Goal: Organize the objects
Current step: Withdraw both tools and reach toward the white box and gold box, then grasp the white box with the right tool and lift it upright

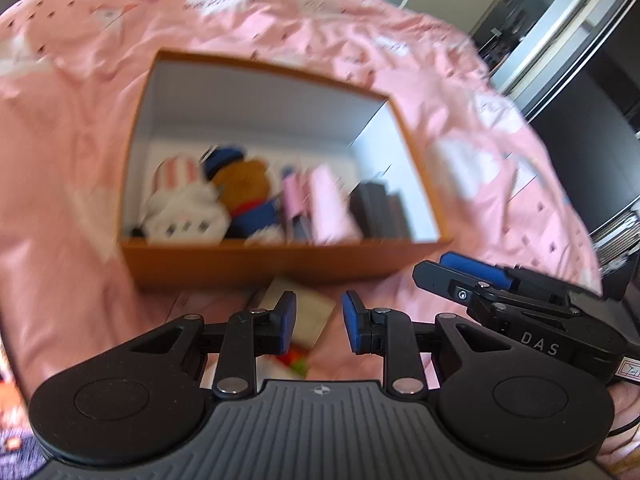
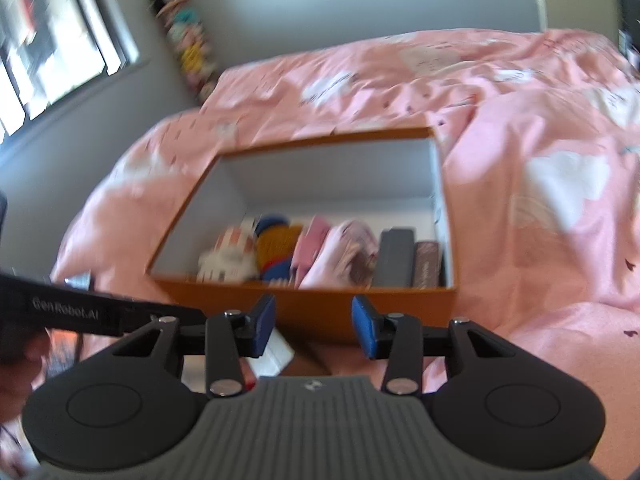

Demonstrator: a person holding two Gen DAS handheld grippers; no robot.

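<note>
Both grippers hover empty over the bed (image 2: 540, 128), near its foot edge. The left gripper (image 1: 319, 322) has its jaws a narrow gap apart; the right gripper (image 2: 313, 326) stands a bit wider. The likely next pick is the card (image 1: 310, 316) lying just outside the box's near wall; approach slowly and close on its edge. One orange box (image 1: 256, 266) holds two plush toys (image 1: 240, 184), about two pink items and two dark cases, though blur makes the count uncertain.

Box contents (image 1: 240, 204) blurred, indistinct
</note>
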